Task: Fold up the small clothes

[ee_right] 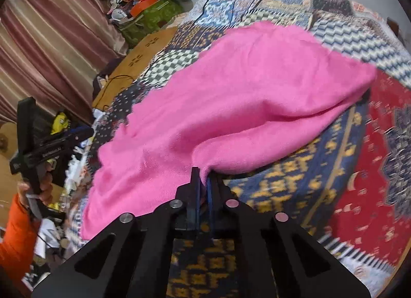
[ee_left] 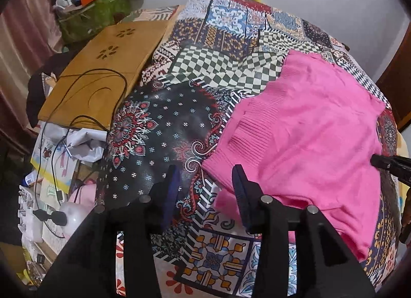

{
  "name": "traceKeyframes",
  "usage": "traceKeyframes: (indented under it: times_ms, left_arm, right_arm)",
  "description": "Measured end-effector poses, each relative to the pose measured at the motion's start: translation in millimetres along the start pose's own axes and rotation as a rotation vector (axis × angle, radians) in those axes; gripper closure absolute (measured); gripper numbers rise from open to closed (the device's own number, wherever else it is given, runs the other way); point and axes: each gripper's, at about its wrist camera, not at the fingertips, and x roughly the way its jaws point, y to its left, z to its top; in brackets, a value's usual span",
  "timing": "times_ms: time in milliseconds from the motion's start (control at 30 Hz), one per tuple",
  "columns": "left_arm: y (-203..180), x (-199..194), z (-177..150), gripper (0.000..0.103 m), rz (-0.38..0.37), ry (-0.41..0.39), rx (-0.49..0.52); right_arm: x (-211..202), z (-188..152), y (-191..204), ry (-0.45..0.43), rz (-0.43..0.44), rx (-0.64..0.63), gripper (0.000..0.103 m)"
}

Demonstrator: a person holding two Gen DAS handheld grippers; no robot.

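Left to right, left wrist view: wooden lap board (ee_left: 108, 66) with a black cable (ee_left: 77, 118) looped over it, then the bed's patchwork cover (ee_left: 179, 123), printed and smooth.

Left gripper (ee_left: 205, 190): fingers apart, nothing between them. The right finger (ee_left: 241, 195) lies over the near-left ribbed hem of the pink knit top (ee_left: 308, 131); contact cannot be told. The top lies to the right of these fingers, flat on the cover, its long axis running away toward the upper right.

Right gripper (ee_right: 204, 182): fingers together, clamped on the near edge of the pink knit top (ee_right: 244, 87). The cloth bulges into a soft fold beyond them.

Judgement: the right hand has the hold, so the coming fold turns on carrying that edge across the top's long axis. The soft, stretchy knit will likely sag.
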Motion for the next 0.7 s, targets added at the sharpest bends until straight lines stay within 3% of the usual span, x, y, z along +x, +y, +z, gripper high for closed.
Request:
traceKeyframes:
  times_ms: [300, 533, 700]
  left_arm:
    - [-51, 5, 0, 0.055, -0.097, 0.035, 0.087]
    - [-89, -14, -6, 0.048, -0.136, 0.014, 0.16]
    - [-103, -30, -13, 0.036, -0.143, -0.013, 0.193]
  right_arm:
    - [-46, -13, -44, -0.035, -0.124, 0.02, 0.101]
    - [-92, -15, -81, -0.089, -0.303, 0.062, 0.1]
    - [-124, -29, -76, -0.095, -0.224, 0.102, 0.099]
